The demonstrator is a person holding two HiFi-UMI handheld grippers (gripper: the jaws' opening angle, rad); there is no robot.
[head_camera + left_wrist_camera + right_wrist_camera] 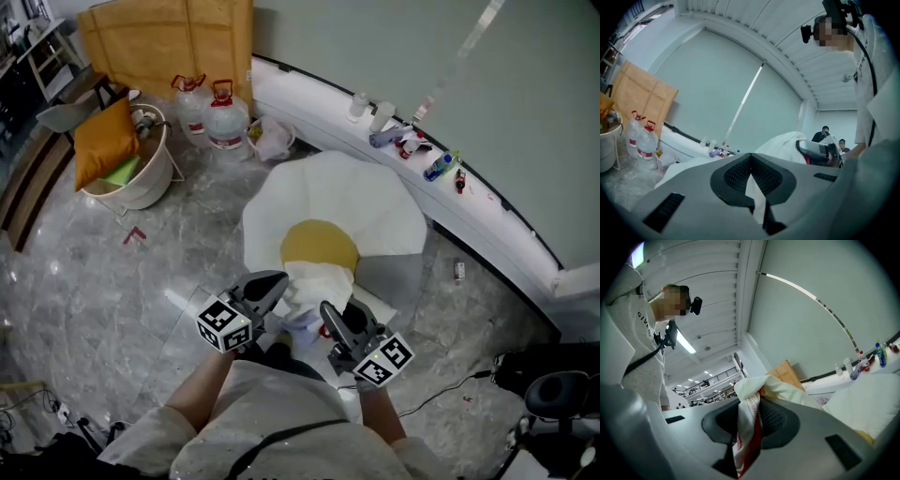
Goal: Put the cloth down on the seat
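Cloth [306, 286] is bunched between left claw [277, 280] and right claw [329, 310], each clamped on an edge, likely for spreading over the seat [380, 211].

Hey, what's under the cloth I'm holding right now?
The egg-shaped seat: its white rim and yellow middle show beyond the cloth. Its near part is covered by the cloth, the left gripper and the right gripper, so nothing there can be seen.
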